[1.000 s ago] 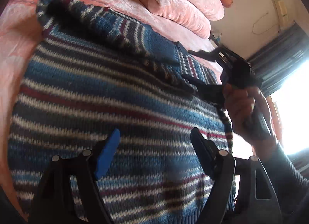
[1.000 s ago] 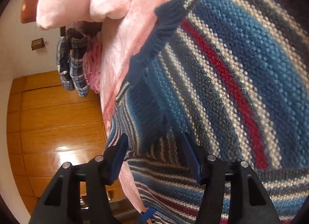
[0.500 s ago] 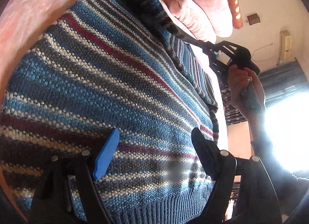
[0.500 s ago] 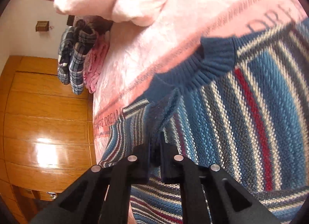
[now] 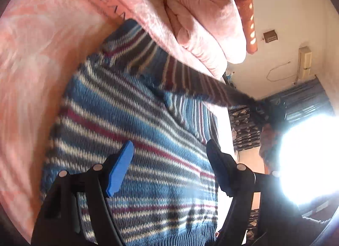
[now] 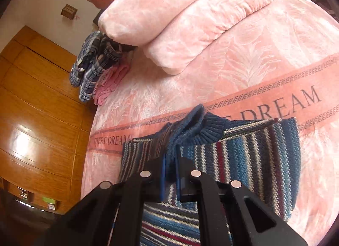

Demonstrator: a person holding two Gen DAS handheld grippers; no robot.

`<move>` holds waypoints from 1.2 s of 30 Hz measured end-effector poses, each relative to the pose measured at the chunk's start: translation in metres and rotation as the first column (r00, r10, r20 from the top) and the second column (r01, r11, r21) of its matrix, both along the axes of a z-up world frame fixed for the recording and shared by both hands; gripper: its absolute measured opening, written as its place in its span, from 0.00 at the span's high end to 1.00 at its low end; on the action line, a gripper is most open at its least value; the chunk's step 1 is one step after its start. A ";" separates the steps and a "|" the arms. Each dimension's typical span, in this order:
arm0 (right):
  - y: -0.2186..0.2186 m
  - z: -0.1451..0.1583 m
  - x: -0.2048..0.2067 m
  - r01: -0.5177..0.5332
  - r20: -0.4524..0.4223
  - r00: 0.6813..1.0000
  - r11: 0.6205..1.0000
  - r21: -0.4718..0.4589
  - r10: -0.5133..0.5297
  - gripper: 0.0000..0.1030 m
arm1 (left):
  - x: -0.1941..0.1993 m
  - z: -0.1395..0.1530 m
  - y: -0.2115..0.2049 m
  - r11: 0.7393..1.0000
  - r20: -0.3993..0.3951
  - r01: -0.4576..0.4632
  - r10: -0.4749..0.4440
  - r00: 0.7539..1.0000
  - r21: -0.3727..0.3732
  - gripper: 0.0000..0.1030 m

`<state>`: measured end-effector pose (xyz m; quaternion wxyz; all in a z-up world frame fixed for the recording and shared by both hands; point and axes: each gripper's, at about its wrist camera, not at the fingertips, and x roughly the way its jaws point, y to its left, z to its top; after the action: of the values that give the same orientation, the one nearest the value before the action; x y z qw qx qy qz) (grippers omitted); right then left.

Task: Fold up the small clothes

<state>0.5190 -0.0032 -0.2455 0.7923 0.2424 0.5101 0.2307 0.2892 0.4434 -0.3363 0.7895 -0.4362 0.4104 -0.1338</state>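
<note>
Left wrist view: left gripper [image 5: 169, 161] above the striped sweater [image 5: 137, 131], fingers spread wide, nothing between them.
Sweater location: flat on the pink blanket [image 5: 42, 44]; one sleeve [image 5: 190, 78] lifted, stretched rightward.
Right wrist view: right gripper [image 6: 170, 171] raised over the bed, clamped on blue knit near the collar [image 6: 203, 127].
Background: pillows [image 6: 180, 19] beyond.

Open pink bed [image 6: 243, 72] surface all around the striped sweater [image 6: 254, 150], free for passage to its right and beyond its collar. Farther beyond the collar, stacked pink pillows [image 6: 180, 19] blocking the way. Left of the sweater past the bed's edge, plaid clothes [image 6: 93, 61] and a wooden wardrobe [image 6: 36, 106].
</note>
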 end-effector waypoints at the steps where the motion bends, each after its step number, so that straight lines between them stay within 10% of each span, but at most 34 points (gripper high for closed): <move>1: -0.004 -0.008 -0.001 0.002 -0.015 1.000 1.000 -0.006 -0.002 0.93 | 0.013 0.005 0.008 1.000 0.012 -0.005 0.005 1.000 -0.002 0.32; 12: -0.056 -0.132 -0.022 0.111 -0.233 0.967 0.994 0.005 -0.107 0.79 | 0.130 -0.010 0.028 0.999 -0.082 0.031 -0.030 0.996 0.019 0.30; 20: -0.070 -0.142 0.003 0.159 -0.300 0.946 0.984 0.086 -0.127 0.63 | 0.188 -0.019 0.016 0.991 -0.126 0.118 -0.109 0.986 0.064 0.27; 25: -0.043 -0.133 0.004 0.040 -0.238 0.970 0.998 -0.056 -0.052 0.95 | 0.209 -0.049 0.002 0.979 -0.236 0.169 -0.139 0.962 0.115 0.27; 36: -0.070 -0.096 -0.026 0.063 -0.102 0.992 0.997 -0.052 -0.068 0.85 | 0.185 -0.022 -0.012 0.958 -0.129 0.241 -0.222 0.966 0.157 0.25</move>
<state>0.4929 -0.0730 -0.3414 0.7774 0.2514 0.5480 0.1792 0.4738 0.4312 -0.3580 0.7792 -0.3223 0.5115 -0.1655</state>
